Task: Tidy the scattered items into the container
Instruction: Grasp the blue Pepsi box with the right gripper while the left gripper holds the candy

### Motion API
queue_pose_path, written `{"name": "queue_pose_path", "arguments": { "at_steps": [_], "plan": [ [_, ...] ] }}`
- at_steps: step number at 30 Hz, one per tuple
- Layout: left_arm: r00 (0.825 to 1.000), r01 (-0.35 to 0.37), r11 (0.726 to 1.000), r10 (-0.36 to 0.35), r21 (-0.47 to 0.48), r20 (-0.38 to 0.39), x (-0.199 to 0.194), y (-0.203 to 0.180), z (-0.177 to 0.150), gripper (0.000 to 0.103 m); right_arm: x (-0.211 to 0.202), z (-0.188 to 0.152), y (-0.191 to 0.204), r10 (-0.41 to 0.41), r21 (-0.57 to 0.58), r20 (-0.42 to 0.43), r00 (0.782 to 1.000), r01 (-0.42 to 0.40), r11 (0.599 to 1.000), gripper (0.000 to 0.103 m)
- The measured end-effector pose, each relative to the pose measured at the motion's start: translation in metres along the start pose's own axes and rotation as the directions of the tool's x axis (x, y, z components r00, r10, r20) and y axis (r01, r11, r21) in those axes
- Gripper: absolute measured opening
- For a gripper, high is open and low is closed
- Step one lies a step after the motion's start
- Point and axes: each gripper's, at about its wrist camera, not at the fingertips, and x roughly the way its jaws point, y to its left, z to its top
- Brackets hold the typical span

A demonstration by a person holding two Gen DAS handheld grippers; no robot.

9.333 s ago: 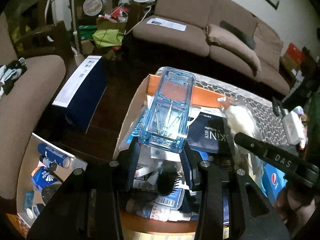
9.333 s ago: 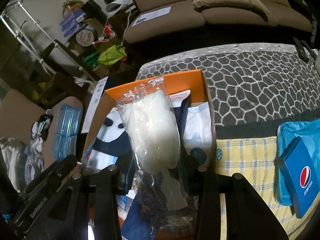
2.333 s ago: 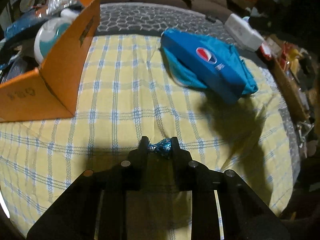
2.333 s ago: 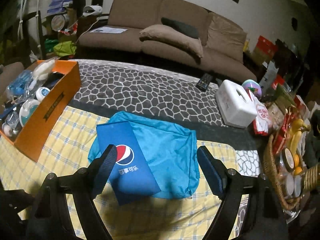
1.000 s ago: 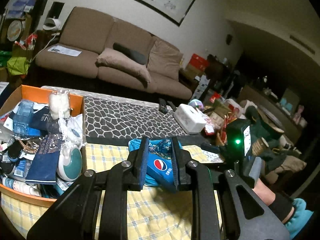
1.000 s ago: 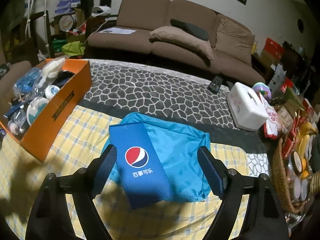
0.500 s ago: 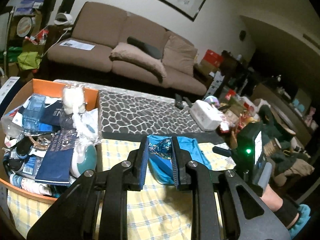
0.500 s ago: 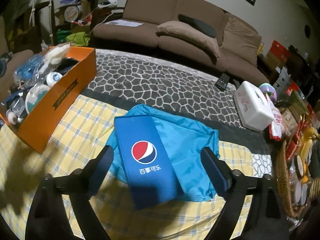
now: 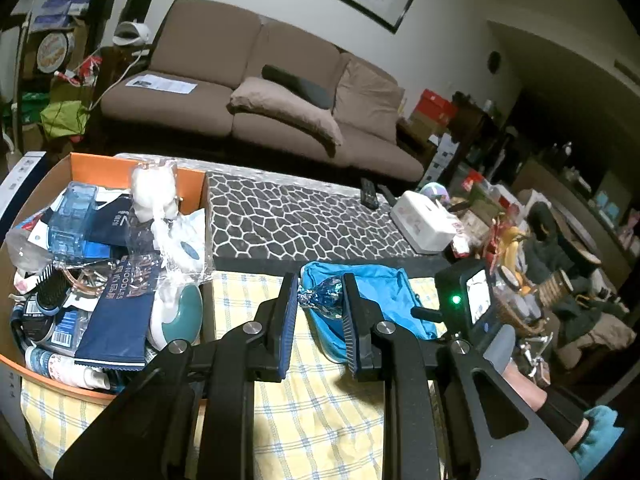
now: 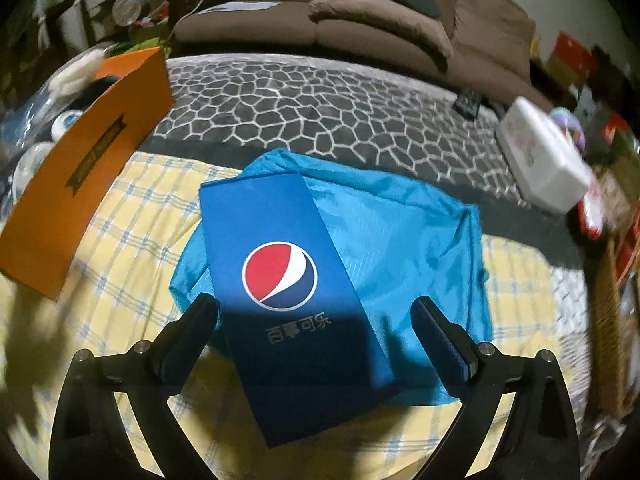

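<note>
Left gripper pinches a foil candy between its pads, lifted clear of the checked cloth and carried level with the near end of the orange box. The box is the landmark: it sits at the left end of the cloth, already heaped with a brush, clear blue case, sachets and a wrapped white thing. The candy hangs to the right of the box's near corner, not yet over its opening, so I judge it is held high to clear the wall before it is dropped in.

Right gripper has its jaws spread wide; they have just been opening further, and the Pepsi box lies below and between them without either pad touching it. That box lies to the right of the orange box, well apart from it, lying on a crumpled blue bag. The wide spread looks chosen to straddle the box across its narrow width, and the steep downward aim suits a grab from above. The bag underneath may drag along or let the box slide.

A tissue box farther right of the orange box is probably not part of the job.
</note>
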Motion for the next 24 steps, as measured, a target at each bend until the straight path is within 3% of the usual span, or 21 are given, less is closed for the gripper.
{"name": "queue_pose_path", "arguments": {
  "at_steps": [24],
  "plan": [
    [1.000, -0.019, 1.000, 0.019, -0.002, -0.022, 0.005, 0.005, 0.000, 0.019, 0.023, -0.007, 0.007, 0.065, -0.030, -0.053, 0.997, -0.066, 0.997, 0.099]
  ]
}}
